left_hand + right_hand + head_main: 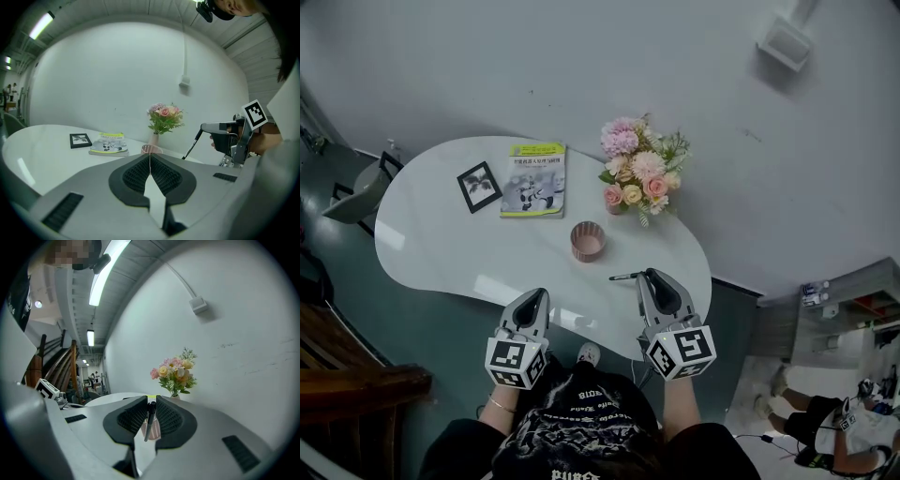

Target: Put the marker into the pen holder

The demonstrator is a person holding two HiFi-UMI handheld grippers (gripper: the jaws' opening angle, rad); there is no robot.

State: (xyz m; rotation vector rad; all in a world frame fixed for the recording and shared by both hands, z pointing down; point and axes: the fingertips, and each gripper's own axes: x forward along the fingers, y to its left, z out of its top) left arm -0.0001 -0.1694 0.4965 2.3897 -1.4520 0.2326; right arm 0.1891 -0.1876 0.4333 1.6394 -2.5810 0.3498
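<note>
While the right gripper [649,276] pinched the marker [625,277] just short of the holder [588,240] and to its right, the left gripper [538,294] hung short of the holder to its left, jaws pressed together on nothing. Beyond the holder were flowers [639,173], a booklet [534,178] and a frame [478,186].

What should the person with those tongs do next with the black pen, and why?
Probably carry the right tongs forward and a little to the left until the marker is over the pink pen holder. The marker is already clamped between them, but it sits off to the holder's side, nearer the person, not above its open mouth.
</note>
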